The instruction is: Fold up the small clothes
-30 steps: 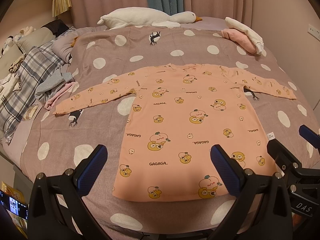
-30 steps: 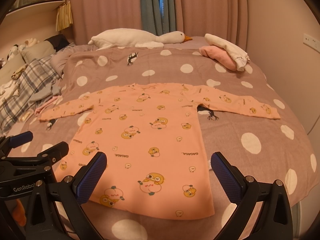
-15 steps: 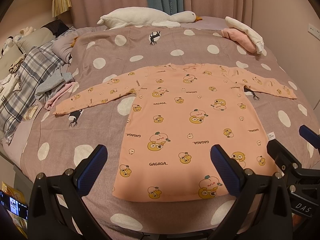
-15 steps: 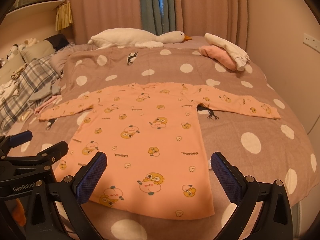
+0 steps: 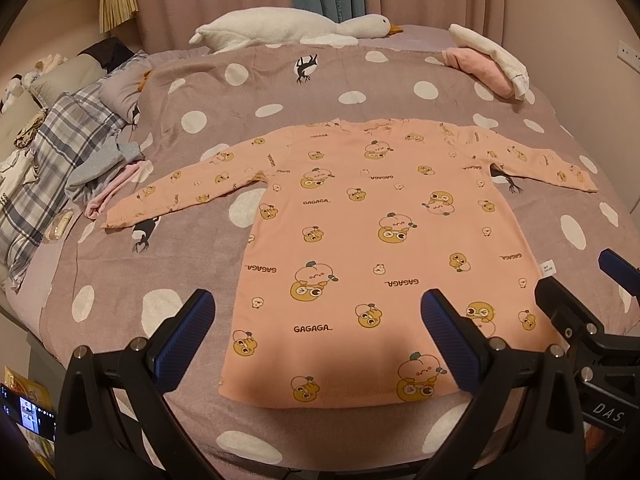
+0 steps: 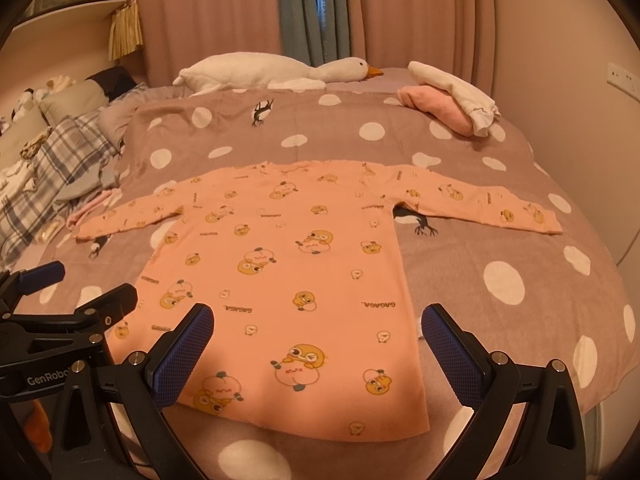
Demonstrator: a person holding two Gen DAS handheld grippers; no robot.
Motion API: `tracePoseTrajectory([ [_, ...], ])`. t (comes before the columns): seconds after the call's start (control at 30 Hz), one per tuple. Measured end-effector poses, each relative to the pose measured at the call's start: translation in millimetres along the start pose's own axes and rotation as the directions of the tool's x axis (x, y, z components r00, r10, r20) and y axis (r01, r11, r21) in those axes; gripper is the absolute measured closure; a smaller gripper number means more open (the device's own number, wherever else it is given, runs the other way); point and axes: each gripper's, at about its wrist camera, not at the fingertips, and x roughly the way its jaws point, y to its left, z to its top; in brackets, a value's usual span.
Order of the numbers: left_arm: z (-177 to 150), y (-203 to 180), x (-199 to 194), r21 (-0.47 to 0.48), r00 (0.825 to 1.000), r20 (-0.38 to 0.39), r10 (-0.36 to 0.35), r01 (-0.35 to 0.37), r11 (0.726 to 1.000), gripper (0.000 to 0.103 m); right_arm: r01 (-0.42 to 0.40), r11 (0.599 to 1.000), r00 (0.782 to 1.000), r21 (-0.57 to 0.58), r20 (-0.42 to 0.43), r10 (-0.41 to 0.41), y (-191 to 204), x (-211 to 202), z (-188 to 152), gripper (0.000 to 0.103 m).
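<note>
A bed (image 5: 120, 280) under a mauve cover with white spots fills most of both views. Spread flat across the middle of it lies the peach long-sleeved top (image 5: 372, 248), printed with cartoon ducks and "GAGAGA", both sleeves stretched out to the sides and the hem nearest the cameras. In the upper centre of the frame a white goose plush (image 5: 280, 28) lies along the far edge of the bed, before pink curtains. At the left edge a plaid blanket (image 5: 48, 160) is bunched, with a heap of grey and pink clothes (image 5: 104, 172) beside it, touching or nearly touching the end of one sleeve; the view is too warped there to tell. At the upper right sits a pink and white folded pile (image 5: 488, 64). At the bottom, the left gripper (image 5: 316, 336) hangs over the hem with its jaws wide and holding nothing. The right gripper (image 6: 316, 344), likewise wide and bare, hangs above the hem's other side.
</note>
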Motion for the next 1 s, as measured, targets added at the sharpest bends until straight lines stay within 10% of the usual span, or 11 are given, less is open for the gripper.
tracePoseTrajectory([
  [0.3,0,12,52,-0.118,0.975,-0.124,-0.186,0.172,0.978,0.000,-0.257,0.946,0.964,0.197,-0.012,0.264,-53,30,-4,0.000],
  [0.53,-2,22,98,-0.348,0.848,-0.173,-0.500,0.423,0.837,0.000,-0.285,0.841,0.955,0.459,0.065,0.289,-143,54,-17,0.000],
  [1.0,32,14,126,-0.347,0.896,-0.175,-0.409,0.332,0.877,0.000,-0.118,0.668,0.992,0.735,0.113,0.051,-316,90,6,0.000],
])
